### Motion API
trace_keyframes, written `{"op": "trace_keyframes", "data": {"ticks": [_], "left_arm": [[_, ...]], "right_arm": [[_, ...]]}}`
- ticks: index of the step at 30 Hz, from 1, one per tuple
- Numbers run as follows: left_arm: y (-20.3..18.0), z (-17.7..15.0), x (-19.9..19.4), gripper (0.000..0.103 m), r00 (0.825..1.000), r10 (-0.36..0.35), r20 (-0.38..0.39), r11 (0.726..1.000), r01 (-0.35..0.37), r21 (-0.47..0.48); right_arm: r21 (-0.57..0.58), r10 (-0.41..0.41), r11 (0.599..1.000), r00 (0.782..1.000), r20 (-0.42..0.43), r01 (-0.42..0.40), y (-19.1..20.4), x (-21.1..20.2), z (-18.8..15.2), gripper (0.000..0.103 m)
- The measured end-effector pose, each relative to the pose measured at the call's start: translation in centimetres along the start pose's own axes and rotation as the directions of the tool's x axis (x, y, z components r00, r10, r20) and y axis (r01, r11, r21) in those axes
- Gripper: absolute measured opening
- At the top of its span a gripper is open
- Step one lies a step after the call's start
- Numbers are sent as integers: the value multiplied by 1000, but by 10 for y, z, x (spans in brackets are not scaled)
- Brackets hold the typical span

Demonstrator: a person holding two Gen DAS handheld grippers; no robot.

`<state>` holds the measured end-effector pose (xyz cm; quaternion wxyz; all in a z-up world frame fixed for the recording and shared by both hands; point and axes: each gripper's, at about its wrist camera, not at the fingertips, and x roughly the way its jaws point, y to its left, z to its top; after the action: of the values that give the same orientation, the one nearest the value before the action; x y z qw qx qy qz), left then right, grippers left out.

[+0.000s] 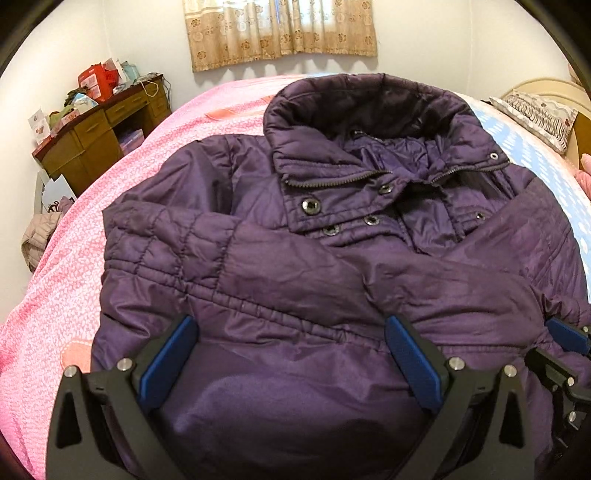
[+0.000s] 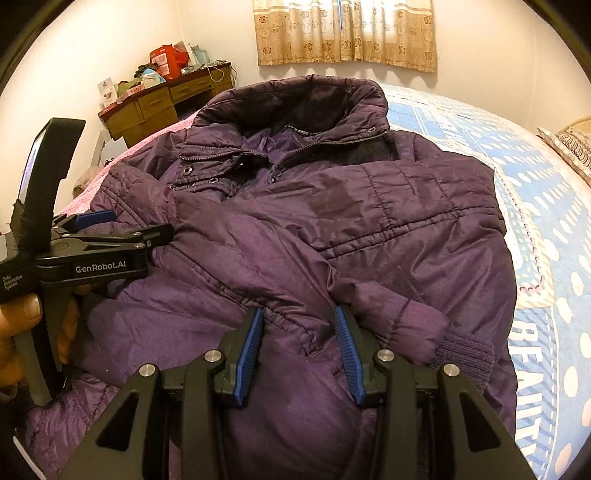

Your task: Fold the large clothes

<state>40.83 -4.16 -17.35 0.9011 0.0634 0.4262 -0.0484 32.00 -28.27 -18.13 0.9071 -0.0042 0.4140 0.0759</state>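
1. We see the padded, dark purple quilted jacket [image 1: 332, 258] filling frame centre on the pink-and-blue bedspread [image 1: 74, 280], sleeves crossed.
2. Left gripper [image 1: 291, 354] spread wide, empty; right gripper [image 2: 299, 350] part-open over the waist.
3. Next, we judge: folding the hem toward the collar.

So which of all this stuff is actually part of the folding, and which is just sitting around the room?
Part of the job:
- purple jacket, both sleeves folded across its front
- left gripper, jaws wide open over the jacket
- right gripper, jaws partly open over the jacket
- bed, the surface it lies on

Just lying about:
- cluttered wooden desk
- curtain
- patterned pillow
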Motion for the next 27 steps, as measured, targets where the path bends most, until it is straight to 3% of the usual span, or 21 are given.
{"op": "trace_keyframes", "data": {"ticks": [27], "left_arm": [[-4, -1, 2, 103, 1000, 25, -11, 1000, -25, 19]], "right_arm": [[-50, -75, 996, 997, 3, 75, 10, 3, 0, 42]]}}
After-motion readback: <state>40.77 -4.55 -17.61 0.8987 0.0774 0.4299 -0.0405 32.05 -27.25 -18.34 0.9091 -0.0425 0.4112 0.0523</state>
